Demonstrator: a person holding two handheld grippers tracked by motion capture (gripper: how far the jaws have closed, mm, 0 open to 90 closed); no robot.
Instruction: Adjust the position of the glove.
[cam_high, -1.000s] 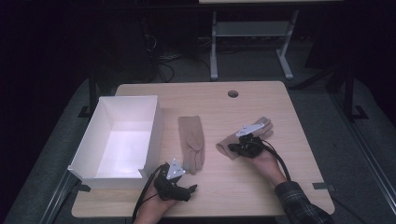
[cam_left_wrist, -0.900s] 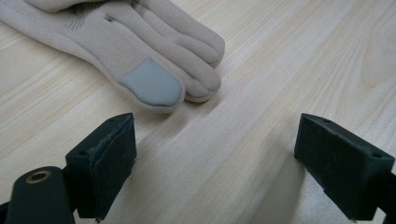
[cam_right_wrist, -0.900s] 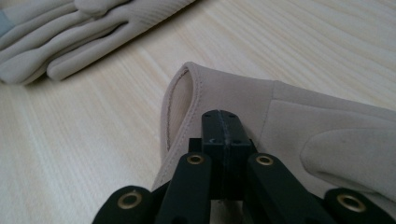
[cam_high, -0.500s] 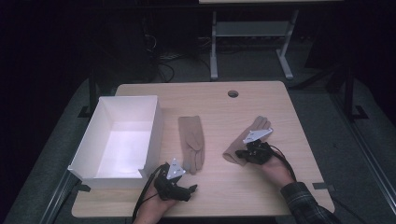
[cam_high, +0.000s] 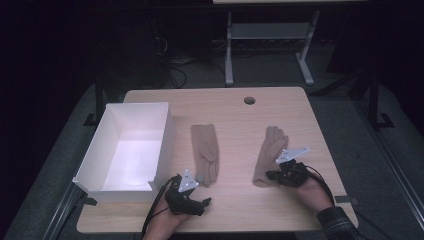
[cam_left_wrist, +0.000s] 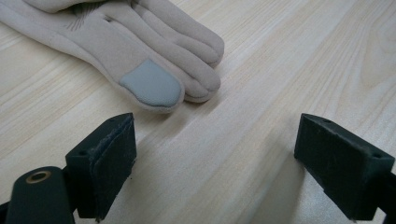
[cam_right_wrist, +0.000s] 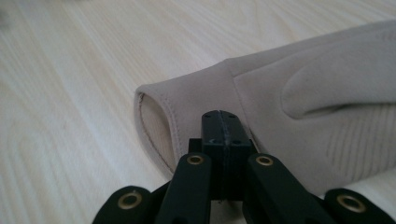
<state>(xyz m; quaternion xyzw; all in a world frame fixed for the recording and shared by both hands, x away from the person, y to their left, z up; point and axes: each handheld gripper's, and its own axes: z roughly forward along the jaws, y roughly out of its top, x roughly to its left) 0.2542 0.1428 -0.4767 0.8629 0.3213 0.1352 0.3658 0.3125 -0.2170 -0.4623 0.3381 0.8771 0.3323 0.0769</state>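
Note:
Two beige gloves lie flat on the wooden table (cam_high: 235, 212). The left glove (cam_high: 205, 150) points its fingers toward me; one fingertip carries a grey patch (cam_left_wrist: 152, 86). My left gripper (cam_high: 200, 202) rests just short of those fingertips, open, with bare wood between its jaws (cam_left_wrist: 215, 144). The right glove (cam_high: 271, 152) points its fingers away, its open cuff (cam_right_wrist: 154, 121) nearest me. My right gripper (cam_high: 272, 175) is at that cuff, its jaws pressed together on the cuff's edge (cam_right_wrist: 220, 123).
A white open box (cam_high: 100, 155) stands at the table's left, close to the left glove and the left gripper. A round cable hole (cam_high: 249, 100) sits near the far edge. A metal stand (cam_high: 265, 45) is on the dark floor beyond.
My right gripper has moved right and toward me with the right glove, which went from bunched up to spread flat. The left gripper and the left glove have stayed put.

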